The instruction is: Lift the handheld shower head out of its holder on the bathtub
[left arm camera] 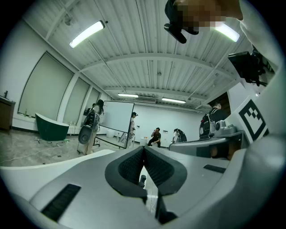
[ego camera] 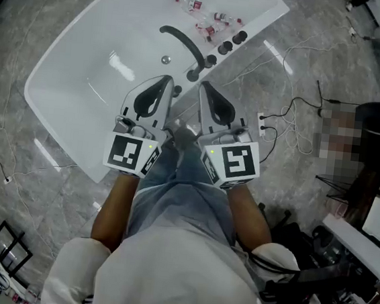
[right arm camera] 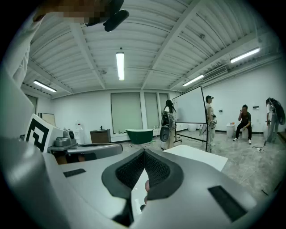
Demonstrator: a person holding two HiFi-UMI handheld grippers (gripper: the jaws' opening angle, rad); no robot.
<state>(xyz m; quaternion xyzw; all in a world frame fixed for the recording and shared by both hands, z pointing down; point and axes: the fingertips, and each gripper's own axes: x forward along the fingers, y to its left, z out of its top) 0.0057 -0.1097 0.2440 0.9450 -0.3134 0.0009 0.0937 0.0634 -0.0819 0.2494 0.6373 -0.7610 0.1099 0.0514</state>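
Head view. The white bathtub (ego camera: 68,94) filled the upper frame. I held the left gripper (ego camera: 165,81) and the right gripper (ego camera: 205,87) side by side above the tub's near rim. Each had its fingers clenched tip to tip on nothing, and both aimed at the fittings on the tub's right rim, which I judged a waiting pose. The dark curved shower head (ego camera: 184,45) lay at that rim, reaching over the basin, well apart from both grippers. I could not separate its holder from the round knobs (ego camera: 226,47) beside it. Both gripper views tilted up toward the ceiling and hid the fittings.
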